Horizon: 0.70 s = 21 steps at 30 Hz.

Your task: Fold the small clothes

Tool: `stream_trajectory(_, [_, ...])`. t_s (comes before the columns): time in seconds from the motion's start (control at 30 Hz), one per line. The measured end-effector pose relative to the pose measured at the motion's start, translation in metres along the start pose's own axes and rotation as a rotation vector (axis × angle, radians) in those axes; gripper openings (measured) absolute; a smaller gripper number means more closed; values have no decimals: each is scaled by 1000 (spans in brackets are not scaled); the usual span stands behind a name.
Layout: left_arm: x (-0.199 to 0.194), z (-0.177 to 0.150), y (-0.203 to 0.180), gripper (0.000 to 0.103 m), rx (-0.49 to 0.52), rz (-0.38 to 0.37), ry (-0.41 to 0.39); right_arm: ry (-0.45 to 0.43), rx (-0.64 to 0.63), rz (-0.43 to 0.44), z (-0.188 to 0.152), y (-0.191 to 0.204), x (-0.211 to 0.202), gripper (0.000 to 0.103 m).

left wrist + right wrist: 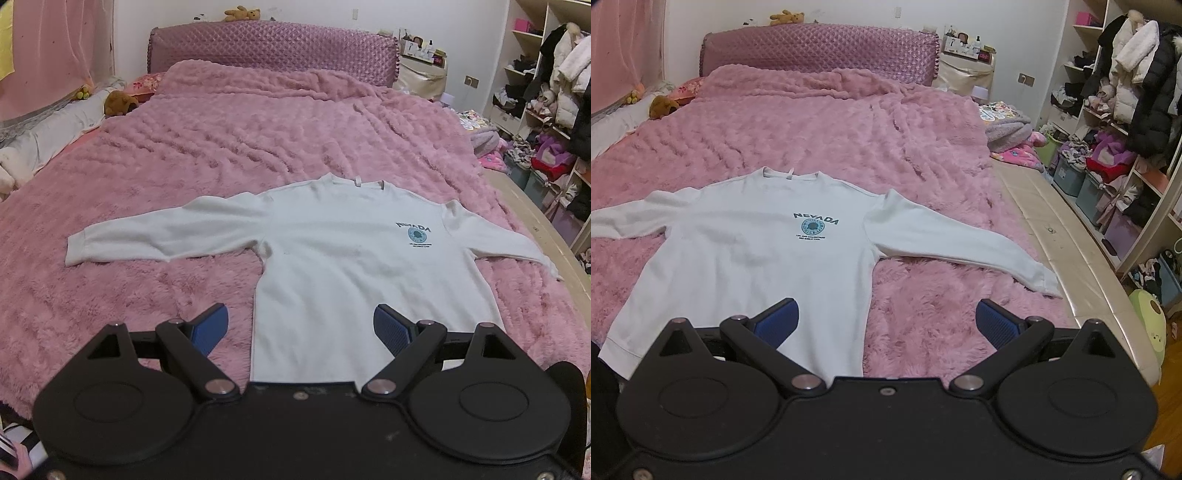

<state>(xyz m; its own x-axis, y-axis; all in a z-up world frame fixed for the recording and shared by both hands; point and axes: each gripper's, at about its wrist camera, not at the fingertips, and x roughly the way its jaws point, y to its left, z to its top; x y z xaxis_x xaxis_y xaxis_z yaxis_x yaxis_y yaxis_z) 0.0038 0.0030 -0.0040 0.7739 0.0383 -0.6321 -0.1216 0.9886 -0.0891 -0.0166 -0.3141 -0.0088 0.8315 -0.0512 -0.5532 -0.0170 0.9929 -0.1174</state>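
Fingers (pixel 991 325) apart; bed edge (pixel 1071 258) right-view only

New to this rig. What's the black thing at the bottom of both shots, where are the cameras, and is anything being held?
No robot here: a person holds a two-finger tool in each hand, with a fisheye camera on each looking forward along the fingers. The black shape is that tool's body. One picture is from the left hand-held gripper, the other from the right hand-held gripper. The blue pads stand wide apart in both views, so both are open and hold nothing. Ahead lies a white sweatshirt, spread flat face up with sleeves out, on a pink blanket covering a bed. It is not folded yet.
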Motion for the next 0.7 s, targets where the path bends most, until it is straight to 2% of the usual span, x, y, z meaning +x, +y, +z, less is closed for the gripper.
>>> stream_trajectory(0.27, [0,0,3,88,-11,10,-21,-6,8,0,0,1,1,100])
stream_trajectory(0.5, [3,-4,4,88,50,83,-6,-7,3,-8,3,9,8,100])
stream_trajectory(0.57, [10,-4,14,88,13,89,-12,-19,23,5,4,11,15,100])
stream_trajectory(0.7, [34,-6,56,88,-69,190,-24,-43,34,44,10,28,44,100])
